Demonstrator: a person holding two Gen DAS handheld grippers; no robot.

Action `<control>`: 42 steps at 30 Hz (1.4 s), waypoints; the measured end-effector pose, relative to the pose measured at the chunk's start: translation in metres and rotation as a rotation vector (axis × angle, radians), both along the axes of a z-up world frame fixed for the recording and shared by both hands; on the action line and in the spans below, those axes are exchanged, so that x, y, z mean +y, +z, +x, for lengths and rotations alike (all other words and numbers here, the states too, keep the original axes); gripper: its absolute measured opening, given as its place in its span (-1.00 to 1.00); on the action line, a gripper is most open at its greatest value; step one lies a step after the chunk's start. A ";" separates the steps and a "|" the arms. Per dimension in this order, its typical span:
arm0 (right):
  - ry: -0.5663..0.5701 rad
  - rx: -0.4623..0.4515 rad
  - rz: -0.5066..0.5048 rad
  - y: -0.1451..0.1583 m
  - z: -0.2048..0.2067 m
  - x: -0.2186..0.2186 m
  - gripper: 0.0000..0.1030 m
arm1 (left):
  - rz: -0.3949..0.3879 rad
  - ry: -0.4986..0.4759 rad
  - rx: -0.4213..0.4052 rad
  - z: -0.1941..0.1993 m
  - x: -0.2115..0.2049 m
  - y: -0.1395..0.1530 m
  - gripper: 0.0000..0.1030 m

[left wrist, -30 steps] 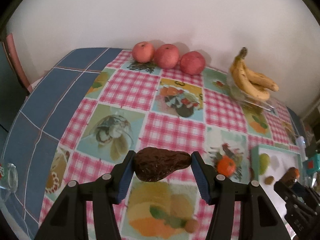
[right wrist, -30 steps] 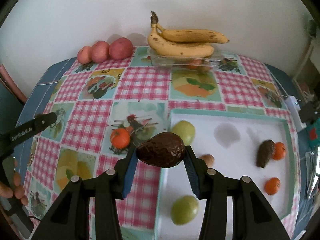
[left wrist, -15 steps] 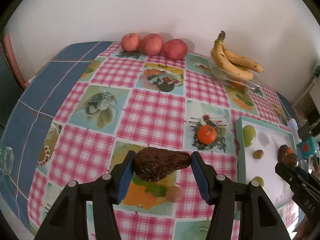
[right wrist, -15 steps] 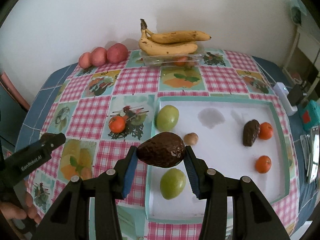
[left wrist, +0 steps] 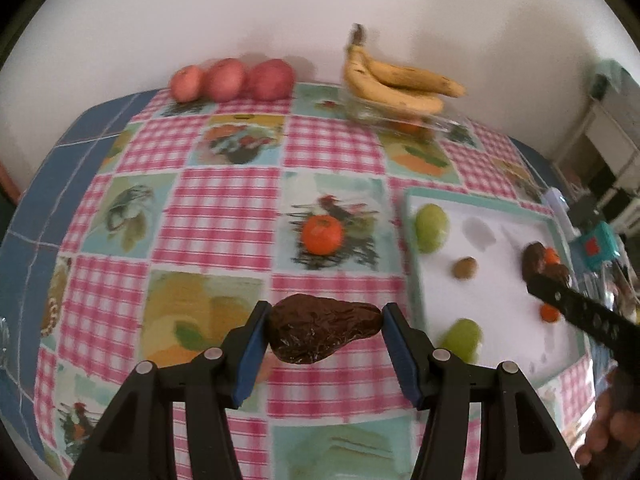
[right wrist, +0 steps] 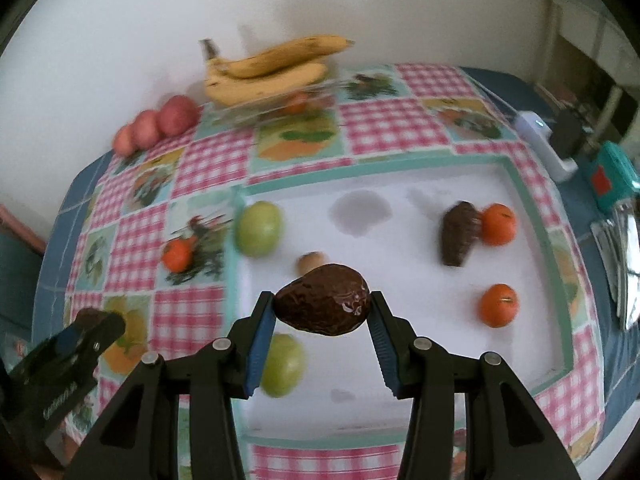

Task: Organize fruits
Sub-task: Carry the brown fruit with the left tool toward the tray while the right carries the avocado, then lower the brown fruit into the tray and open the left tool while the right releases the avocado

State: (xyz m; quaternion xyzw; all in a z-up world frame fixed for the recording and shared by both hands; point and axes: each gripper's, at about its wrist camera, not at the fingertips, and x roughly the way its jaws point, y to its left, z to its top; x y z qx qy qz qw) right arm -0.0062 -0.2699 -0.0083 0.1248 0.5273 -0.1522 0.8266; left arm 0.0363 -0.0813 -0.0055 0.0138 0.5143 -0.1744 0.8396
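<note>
black left gripper (left wrist: 324, 330) tilts steeply down over the checked tablecloth (left wrist: 224, 200), jaws clamped on a dark wrinkly avocado (left wrist: 322, 334) – long axis lying crosswise, narrow end toward the right pad. right gripper (right wrist: 323, 312) is angled down over the white tray (right wrist: 400, 412) – pinching a second avocado (right wrist: 324, 300), glossy brown, also sideways, its narrower end up-left.

Glossy, wrinkled avocado skin (right wrist: 324, 300); smooth matt white tray (right wrist: 400, 380); checked tablecloth (left wrist: 228, 200).

Wrist views, angled down, sharing blurry tray (left wrist: 412, 240)
</note>
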 end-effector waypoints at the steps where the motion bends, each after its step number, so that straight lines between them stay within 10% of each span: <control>1: -0.017 0.000 0.000 0.000 -0.002 -0.007 -0.06 | 0.001 -0.014 0.000 -0.002 -0.005 0.000 0.15; 19: -0.266 -0.053 -0.022 0.018 -0.046 -0.099 -0.06 | 0.053 -0.321 -0.005 -0.059 -0.106 -0.012 0.15; 42: -0.250 0.108 -0.017 -0.019 -0.069 -0.099 -0.06 | 0.089 -0.410 0.088 -0.075 -0.131 -0.033 0.15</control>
